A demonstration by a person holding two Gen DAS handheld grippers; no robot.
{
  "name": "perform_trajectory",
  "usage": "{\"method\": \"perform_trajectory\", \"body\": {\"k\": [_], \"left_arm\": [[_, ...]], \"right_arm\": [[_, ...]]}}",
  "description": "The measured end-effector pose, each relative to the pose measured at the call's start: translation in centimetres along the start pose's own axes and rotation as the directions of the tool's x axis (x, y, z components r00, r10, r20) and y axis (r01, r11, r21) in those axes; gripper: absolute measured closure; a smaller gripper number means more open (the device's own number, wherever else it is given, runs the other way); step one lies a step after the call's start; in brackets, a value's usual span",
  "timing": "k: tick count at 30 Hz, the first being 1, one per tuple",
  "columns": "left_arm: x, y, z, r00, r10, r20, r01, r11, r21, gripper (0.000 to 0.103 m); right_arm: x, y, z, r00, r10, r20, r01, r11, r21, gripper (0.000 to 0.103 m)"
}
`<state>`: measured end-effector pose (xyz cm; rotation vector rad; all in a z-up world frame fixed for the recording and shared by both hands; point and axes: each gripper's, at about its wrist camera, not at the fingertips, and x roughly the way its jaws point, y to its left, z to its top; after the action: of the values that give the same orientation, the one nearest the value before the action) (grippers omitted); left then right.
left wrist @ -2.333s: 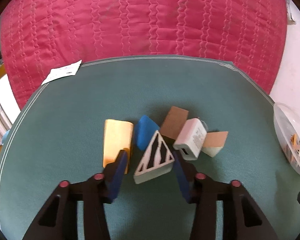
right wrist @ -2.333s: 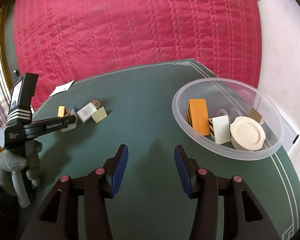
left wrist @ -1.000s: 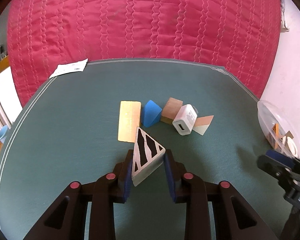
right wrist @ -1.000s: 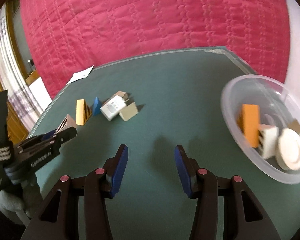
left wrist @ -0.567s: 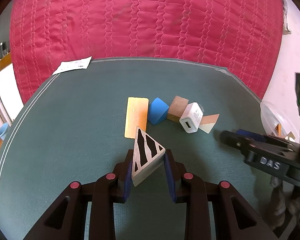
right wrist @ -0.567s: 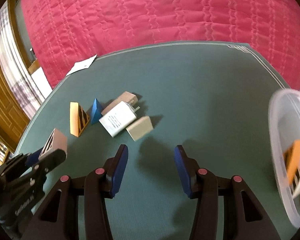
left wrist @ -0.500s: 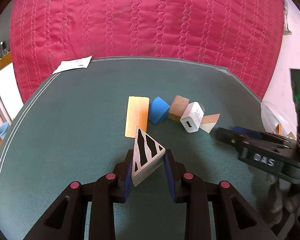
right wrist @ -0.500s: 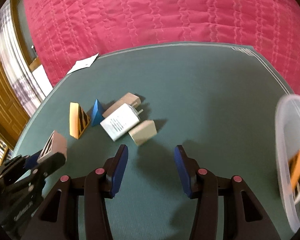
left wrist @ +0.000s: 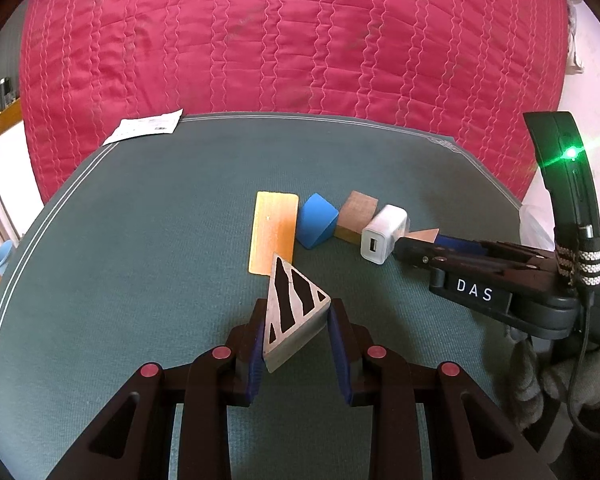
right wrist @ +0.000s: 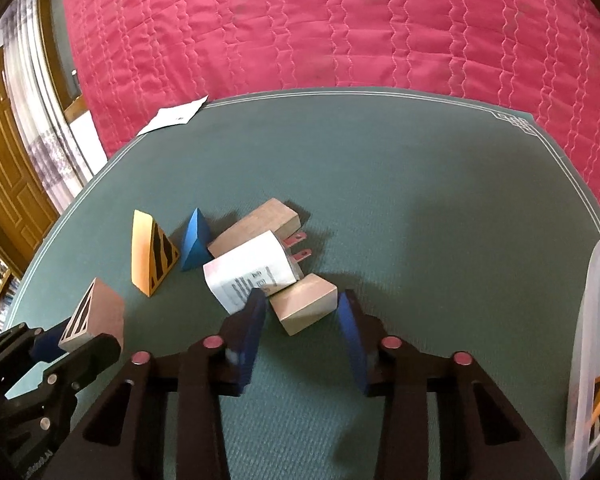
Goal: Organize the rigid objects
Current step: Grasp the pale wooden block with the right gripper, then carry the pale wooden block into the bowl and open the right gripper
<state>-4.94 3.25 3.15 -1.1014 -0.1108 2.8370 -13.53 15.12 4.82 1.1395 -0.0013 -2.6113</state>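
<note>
My left gripper (left wrist: 296,322) is shut on a black-striped wooden triangle block (left wrist: 294,304) and holds it above the green table; it also shows in the right wrist view (right wrist: 94,314). My right gripper (right wrist: 302,312) is open, its fingers on either side of a small beige wooden wedge (right wrist: 306,306) that lies on the table and touches a white USB charger (right wrist: 252,272). In the left wrist view the right gripper (left wrist: 410,250) reaches in beside the charger (left wrist: 382,234). A yellow wedge (left wrist: 272,232), a blue wedge (left wrist: 316,220) and a brown block (left wrist: 356,216) lie in a row.
A clear plastic bowl (right wrist: 592,344) with blocks in it stands at the right table edge. A white paper slip (left wrist: 144,132) lies at the far left corner. A red quilted cover (left wrist: 292,40) rises behind the green table (left wrist: 140,240).
My right gripper has moved left from the bowl to the pile and now straddles the beige wedge. My left gripper closed on the striped triangle, lifted it, and holds still.
</note>
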Motion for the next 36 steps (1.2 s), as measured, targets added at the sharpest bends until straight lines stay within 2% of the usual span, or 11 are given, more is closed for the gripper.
{"method": "perform_trajectory", "body": {"k": [26,36], "left_arm": [[-0.2,-0.6,0.0,1.0,-0.003,0.009,0.003,1.0,0.01,0.072],[-0.2,-0.9,0.0,1.0,0.002,0.011,-0.002,1.0,0.02,0.072]], "right_arm": [[-5.9,-0.8,-5.3,0.999,0.023,0.033,-0.026,0.996,0.082,0.068],[-8.9,-3.2,-6.1,0.997,0.0,0.083,-0.013,0.988,0.156,0.068]]}}
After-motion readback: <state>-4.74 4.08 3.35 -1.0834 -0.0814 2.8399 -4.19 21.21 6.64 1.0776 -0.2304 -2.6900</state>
